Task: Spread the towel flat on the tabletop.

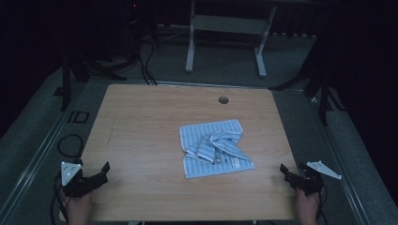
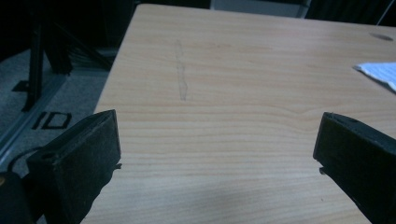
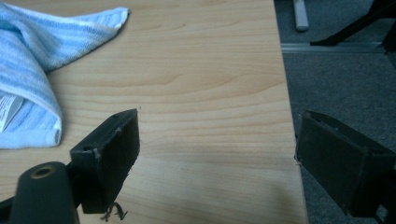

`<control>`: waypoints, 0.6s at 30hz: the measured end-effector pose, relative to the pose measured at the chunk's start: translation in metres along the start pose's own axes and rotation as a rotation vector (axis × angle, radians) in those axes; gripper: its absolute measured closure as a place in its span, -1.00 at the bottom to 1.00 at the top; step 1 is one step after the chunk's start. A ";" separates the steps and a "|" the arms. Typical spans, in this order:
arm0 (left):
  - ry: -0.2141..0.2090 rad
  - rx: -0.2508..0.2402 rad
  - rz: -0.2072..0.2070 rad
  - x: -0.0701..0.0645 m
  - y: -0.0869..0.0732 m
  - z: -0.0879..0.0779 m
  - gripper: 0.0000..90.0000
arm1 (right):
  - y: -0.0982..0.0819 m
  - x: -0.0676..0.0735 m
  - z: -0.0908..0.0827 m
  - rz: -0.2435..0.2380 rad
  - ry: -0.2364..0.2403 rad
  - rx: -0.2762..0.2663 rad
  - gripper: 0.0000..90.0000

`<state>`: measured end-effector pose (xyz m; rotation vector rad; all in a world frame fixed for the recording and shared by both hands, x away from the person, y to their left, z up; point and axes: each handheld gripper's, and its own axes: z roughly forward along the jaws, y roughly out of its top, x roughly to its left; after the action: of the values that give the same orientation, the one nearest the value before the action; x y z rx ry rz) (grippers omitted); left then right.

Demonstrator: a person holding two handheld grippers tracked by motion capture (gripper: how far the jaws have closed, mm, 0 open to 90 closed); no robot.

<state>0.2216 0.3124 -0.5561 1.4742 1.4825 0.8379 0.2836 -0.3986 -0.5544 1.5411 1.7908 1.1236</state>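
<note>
The left hand-held gripper (image 1: pixel 102 172) rests at the near left corner of the light brown wooden tabletop (image 1: pixel 150 122) with its two black jaws spread wide and nothing between them, and the right hand-held gripper (image 1: pixel 287 174) sits at the near right edge, its jaws also wide apart and empty, one jaw over the wood and the other past the edge above the grey floor (image 3: pixel 345 79). Between them, a little right of the middle and well apart from both, lies a crumpled light blue striped cloth (image 1: pixel 216 146) with its upper part folded over itself. Farther back, near the far edge, there is a small round dark hole (image 1: pixel 223 100) in the wood.
</note>
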 end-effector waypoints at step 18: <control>-0.052 0.182 -0.033 -0.007 0.013 -0.005 -0.99 | 0.003 0.002 0.001 -0.032 0.103 0.064 -0.71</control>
<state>0.2217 0.3067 -0.5419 1.5875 1.5735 0.6537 0.2849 -0.3967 -0.5523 1.5102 1.9303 1.1602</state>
